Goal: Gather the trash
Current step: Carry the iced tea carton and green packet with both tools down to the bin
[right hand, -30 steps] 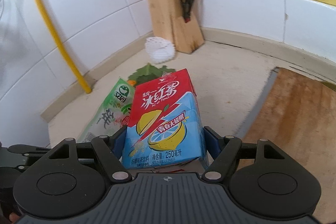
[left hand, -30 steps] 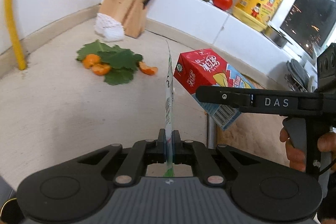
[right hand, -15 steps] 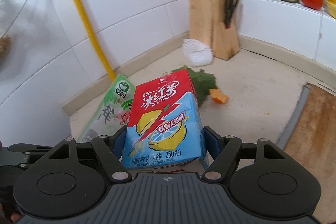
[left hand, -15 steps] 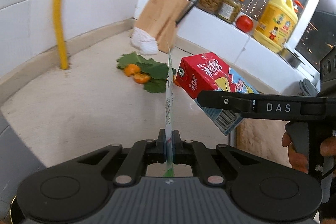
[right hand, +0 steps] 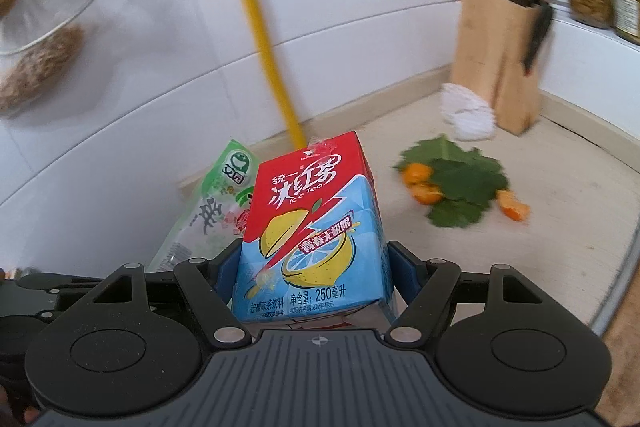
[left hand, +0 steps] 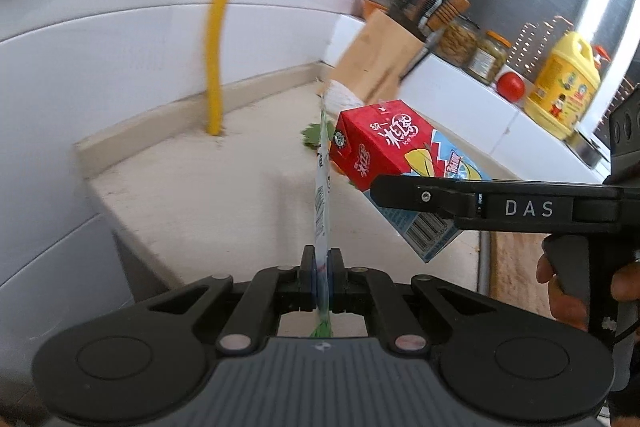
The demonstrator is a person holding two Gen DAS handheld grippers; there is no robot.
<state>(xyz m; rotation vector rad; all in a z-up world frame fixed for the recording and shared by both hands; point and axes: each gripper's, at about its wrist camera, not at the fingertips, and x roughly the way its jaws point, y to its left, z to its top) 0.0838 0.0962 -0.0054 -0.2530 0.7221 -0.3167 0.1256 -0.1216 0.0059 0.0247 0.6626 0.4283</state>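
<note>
My left gripper (left hand: 321, 267) is shut on a flat green-and-white snack wrapper (left hand: 321, 195), seen edge-on and standing up from the jaws. My right gripper (right hand: 314, 279) is shut on a red-and-blue iced tea carton (right hand: 316, 223), whose sides sit against the blue pads. In the left wrist view the carton (left hand: 394, 155) hangs to the right, in the right gripper's black finger (left hand: 440, 195). The wrapper (right hand: 216, 207) shows left of the carton in the right wrist view. Both are held above the beige counter (left hand: 224, 195).
Green leaves (right hand: 460, 187) with orange peel pieces (right hand: 420, 183) lie on the counter, a white foam net (right hand: 468, 111) and a wooden knife block (right hand: 500, 59) behind them. A yellow pipe (right hand: 264, 39) runs up the tiled wall. Jars, a tomato (left hand: 511, 85) and a yellow bottle (left hand: 564, 87) stand on the ledge.
Both grippers have swung left together with their loads. The leaves and knife block slid to the right in both views, and the counter's left end and yellow pipe came nearer.
</note>
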